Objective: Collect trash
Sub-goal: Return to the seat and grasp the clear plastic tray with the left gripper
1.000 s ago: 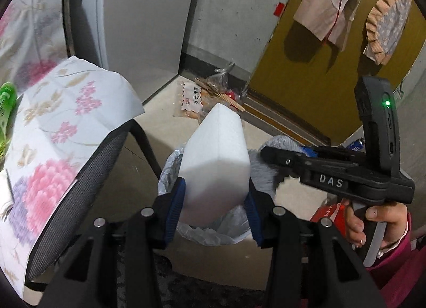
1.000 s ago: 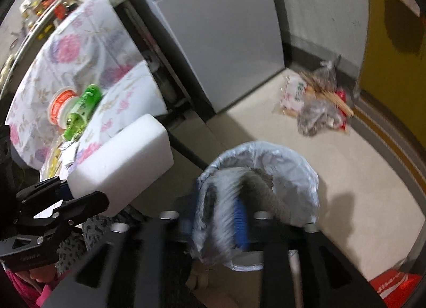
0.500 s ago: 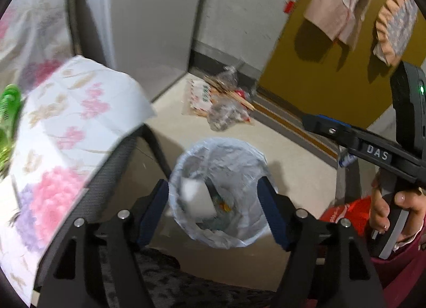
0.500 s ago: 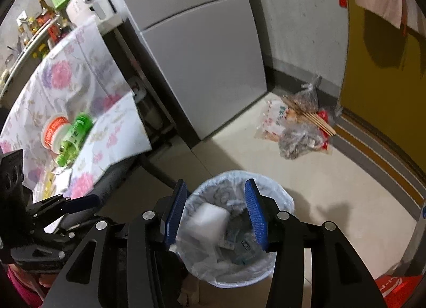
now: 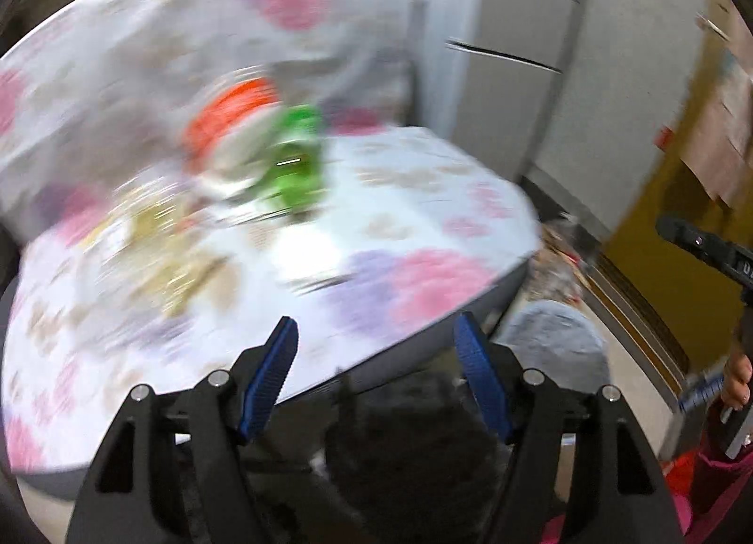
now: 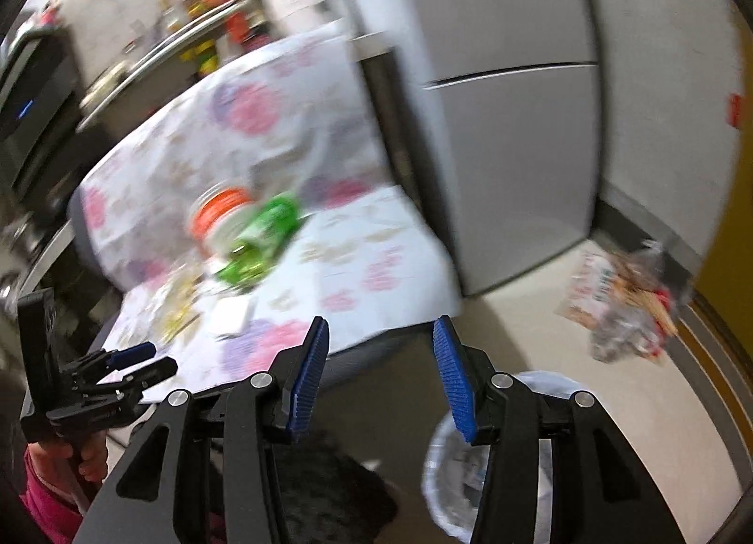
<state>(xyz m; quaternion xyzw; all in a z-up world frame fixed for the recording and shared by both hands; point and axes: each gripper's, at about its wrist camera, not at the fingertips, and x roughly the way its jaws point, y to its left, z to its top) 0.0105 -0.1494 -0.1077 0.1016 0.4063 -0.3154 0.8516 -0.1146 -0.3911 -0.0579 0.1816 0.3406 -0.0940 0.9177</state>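
My left gripper has its blue pads spread wide with nothing between them, hanging over the near edge of the flowered tablecloth. My right gripper is also parted and empty; its jaws stand apart above the cloth's corner and the floor. Low at the right of the right wrist view sits the trash bin, lined with a pale bag, papers visible inside; in the left view it shows as a grey blur just past the cloth's edge. Further on, on the cloth, a green bottle lies on its side touching an orange-rimmed tub; both are smeared by motion. Beyond stands the grey fridge, and on the floor by the wall lies a heap of wrappers and plastic bags.
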